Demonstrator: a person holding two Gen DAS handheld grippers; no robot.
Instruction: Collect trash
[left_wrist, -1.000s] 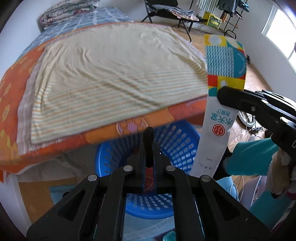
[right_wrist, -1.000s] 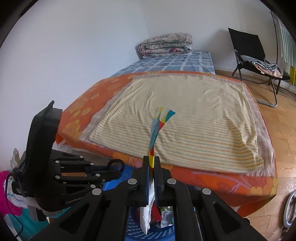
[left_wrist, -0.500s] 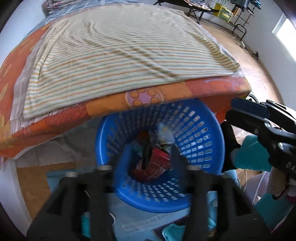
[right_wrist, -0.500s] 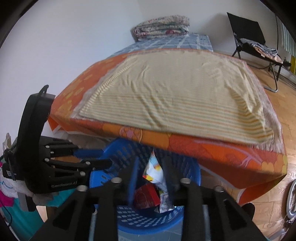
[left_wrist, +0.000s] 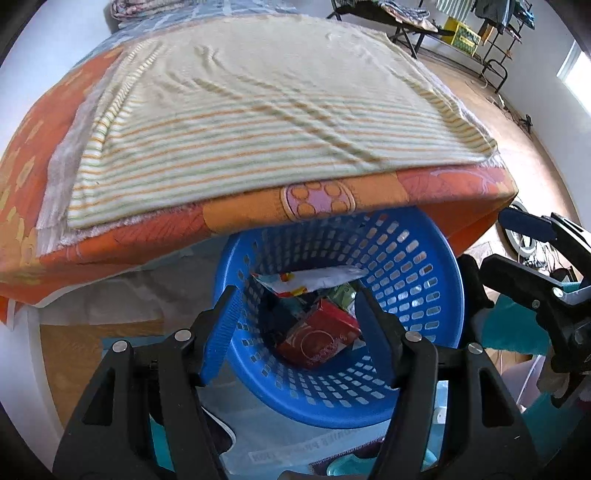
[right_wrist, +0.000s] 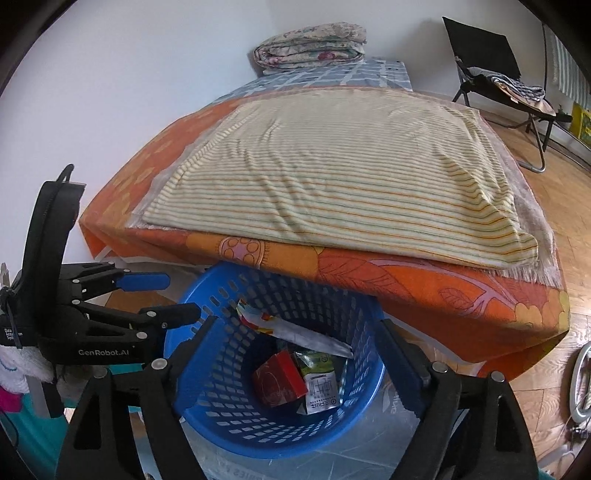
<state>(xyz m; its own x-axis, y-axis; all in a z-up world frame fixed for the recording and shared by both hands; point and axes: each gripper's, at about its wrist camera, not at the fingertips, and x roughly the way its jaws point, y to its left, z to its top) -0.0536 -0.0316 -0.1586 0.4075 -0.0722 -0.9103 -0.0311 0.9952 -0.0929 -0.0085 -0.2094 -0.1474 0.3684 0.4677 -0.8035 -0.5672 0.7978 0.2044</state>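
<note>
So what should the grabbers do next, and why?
Probably lift both away. The left gripper and right gripper have just been opening and hold nothing, and the long wrapper and red box already lie in the blue basket.

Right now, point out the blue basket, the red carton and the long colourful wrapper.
blue basket (right_wrist: 207, 295): right wrist view, on its near-left rim.
red carton (right_wrist: 279, 380): right wrist view, on its top face.
long colourful wrapper (right_wrist: 295, 330): right wrist view, on its middle.
</note>
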